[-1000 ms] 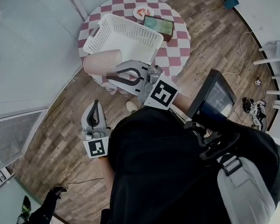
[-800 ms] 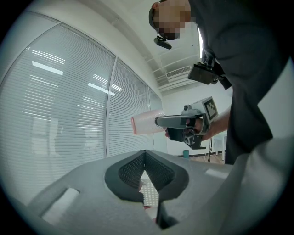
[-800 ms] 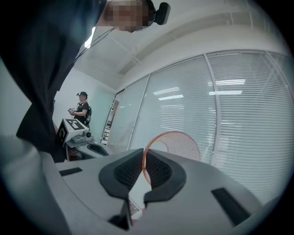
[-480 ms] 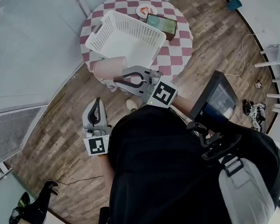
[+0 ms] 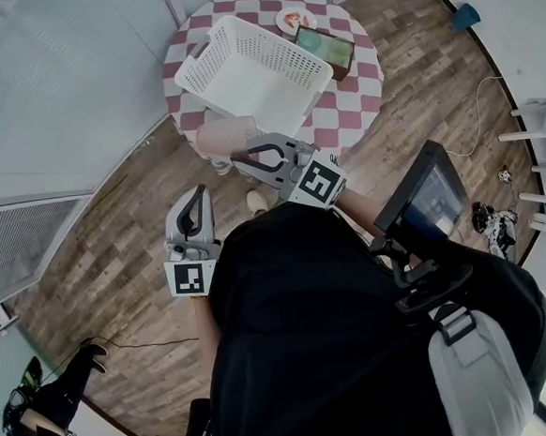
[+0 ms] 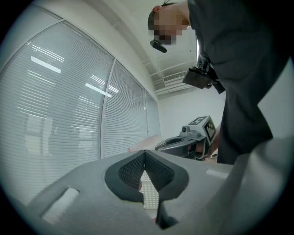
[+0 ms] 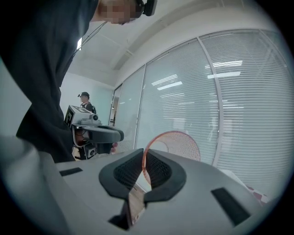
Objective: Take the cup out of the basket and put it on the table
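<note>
The white plastic basket [image 5: 248,78], rectangular with perforated walls, sat on the round desk [image 5: 352,84] under a red-and-white checked cloth, and nothing showed inside it. The cup [image 5: 221,135] was out of the basket, tipped on its side in the air at the desk's near edge, just beside the basket's nearest corner. It was pale pink, translucent plastic with a finely dotted wall and a thin round rim. The right tongs [image 7: 143,160] were closed on that rim, its edge pinched between the 2 dark ridged pads. The left tongs [image 6: 144,158] were closed with nothing between them, held lower over the wood-plank floor [image 5: 117,262]. A small round plate [image 5: 292,20] and a dark rectangular tray [image 5: 326,50] lay behind the basket.
</note>
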`<state>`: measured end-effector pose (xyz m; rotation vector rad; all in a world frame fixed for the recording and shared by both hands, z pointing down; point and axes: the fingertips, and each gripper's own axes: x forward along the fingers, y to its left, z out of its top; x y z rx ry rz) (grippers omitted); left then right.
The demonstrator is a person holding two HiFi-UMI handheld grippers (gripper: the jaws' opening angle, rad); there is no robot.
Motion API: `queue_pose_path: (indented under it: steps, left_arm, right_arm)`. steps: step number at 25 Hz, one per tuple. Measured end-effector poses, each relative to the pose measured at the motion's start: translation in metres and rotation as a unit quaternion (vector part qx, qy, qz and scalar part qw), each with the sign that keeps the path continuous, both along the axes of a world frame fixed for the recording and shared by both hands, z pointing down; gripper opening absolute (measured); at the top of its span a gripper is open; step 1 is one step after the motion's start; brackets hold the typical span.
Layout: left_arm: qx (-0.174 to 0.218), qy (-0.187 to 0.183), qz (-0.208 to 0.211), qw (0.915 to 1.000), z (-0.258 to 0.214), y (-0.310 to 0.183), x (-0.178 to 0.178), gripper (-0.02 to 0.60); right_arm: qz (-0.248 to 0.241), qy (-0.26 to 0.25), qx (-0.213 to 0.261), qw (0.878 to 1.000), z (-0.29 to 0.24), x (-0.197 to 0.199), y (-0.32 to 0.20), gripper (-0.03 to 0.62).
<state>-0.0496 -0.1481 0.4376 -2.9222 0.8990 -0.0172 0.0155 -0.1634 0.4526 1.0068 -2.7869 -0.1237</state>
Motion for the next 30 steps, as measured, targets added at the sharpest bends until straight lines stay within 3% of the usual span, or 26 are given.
queue_pose_path:
  steps: [13, 30]
  left_arm:
    - [-0.017, -0.012, 0.001, 0.9998, 0.012, 0.003, -0.001, 0.005]
    - [-0.020, -0.012, -0.003, 0.9997, 0.014, 0.004, -0.002, 0.005]
  right_arm:
    - [0.001, -0.013, -0.048, 0.999, 0.029, 0.001, 0.006, 0.026]
    - [-0.012, -0.012, -0.068, 0.998, 0.045, -0.004, 0.012, 0.026]
